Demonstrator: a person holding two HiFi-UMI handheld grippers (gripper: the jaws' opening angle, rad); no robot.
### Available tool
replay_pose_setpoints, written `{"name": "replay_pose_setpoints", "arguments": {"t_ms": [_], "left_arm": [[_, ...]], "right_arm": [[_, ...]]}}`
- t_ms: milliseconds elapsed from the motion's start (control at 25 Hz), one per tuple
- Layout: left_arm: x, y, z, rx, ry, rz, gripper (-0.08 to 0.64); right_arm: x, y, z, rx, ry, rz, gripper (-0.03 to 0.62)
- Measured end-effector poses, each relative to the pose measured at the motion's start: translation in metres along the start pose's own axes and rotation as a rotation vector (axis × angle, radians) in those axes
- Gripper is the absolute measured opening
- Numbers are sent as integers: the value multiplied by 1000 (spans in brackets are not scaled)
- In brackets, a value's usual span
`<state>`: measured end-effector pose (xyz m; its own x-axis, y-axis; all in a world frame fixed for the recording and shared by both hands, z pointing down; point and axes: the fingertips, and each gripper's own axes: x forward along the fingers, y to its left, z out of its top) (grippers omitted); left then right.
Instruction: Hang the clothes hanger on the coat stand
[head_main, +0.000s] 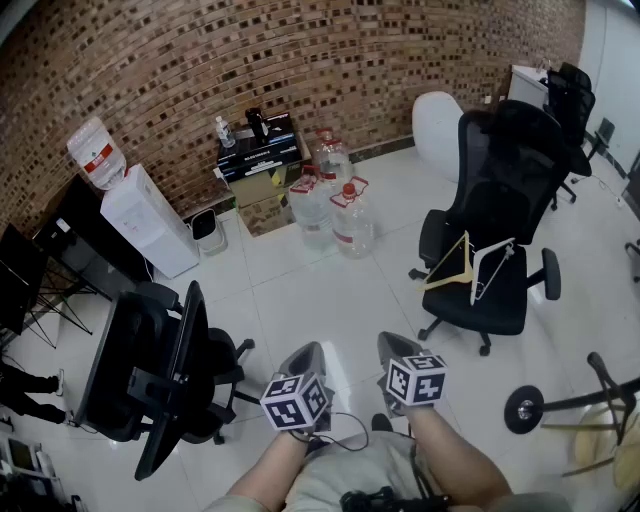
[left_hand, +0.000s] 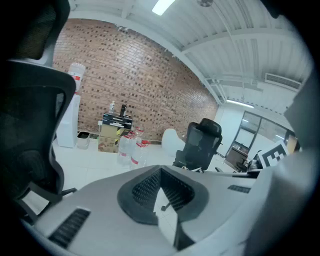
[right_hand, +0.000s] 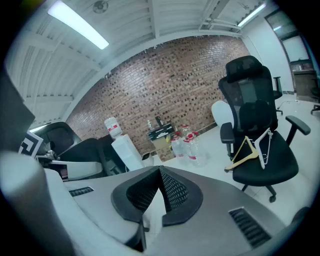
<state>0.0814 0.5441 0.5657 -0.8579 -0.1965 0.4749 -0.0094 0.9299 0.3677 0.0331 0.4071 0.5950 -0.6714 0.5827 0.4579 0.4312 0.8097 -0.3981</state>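
Lying ahead and to the right of both tools, the two hangers rest on the seat of a black office chair (head_main: 497, 205), well apart from either gripper. The wooden hanger (head_main: 447, 268) leans with its long bar low along the seat and its peak tipped up toward the backrest. The white hanger (head_main: 489, 268) stands just beside it, on the right as the head view shows it, and more upright. The right gripper (head_main: 393, 346) is the nearer of the two. The left gripper (head_main: 305, 353) would have to cross in front of it, so the reach looks like the right hand's job.

Both grippers are closed with nothing between the jaws: the left gripper view shows its pads (left_hand: 150, 187) meeting at the tip, and the right gripper view shows the same.

Only the head view shows what looks like the coat stand (head_main: 524, 408), a dark round base with a pole running off the lower right edge, near the chair and on the right hand's side. The right gripper view gives the clearest look at the hangers, showing them propped on the seat against the backrest. In the left gripper view the chair is there, but the hangers are too small to make out.
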Motion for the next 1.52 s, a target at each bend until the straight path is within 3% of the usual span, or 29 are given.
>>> {"name": "replay_pose_setpoints", "arguments": {"t_ms": [160, 440, 720, 1000, 1320, 1520], "left_arm": [[13, -50, 15, 69, -18, -79, 15], [34, -99, 33, 205, -1, -252, 17], [44, -121, 17, 346, 33, -438, 35], [67, -133, 4, 426, 49, -492, 55], [116, -218, 43, 486, 4, -472, 71], [156, -254, 53, 524, -10, -440, 71]], "right_arm": [[-25, -39, 19, 2, -38, -82, 6], [-62, -78, 51, 54, -152, -270, 6], [-84, -88, 38, 116, -227, -429, 6], [-89, -107, 39, 137, -269, -506, 6], [-109, -184, 101, 160, -298, -494, 6], [-96, -235, 117, 188, -298, -474, 6]]}}
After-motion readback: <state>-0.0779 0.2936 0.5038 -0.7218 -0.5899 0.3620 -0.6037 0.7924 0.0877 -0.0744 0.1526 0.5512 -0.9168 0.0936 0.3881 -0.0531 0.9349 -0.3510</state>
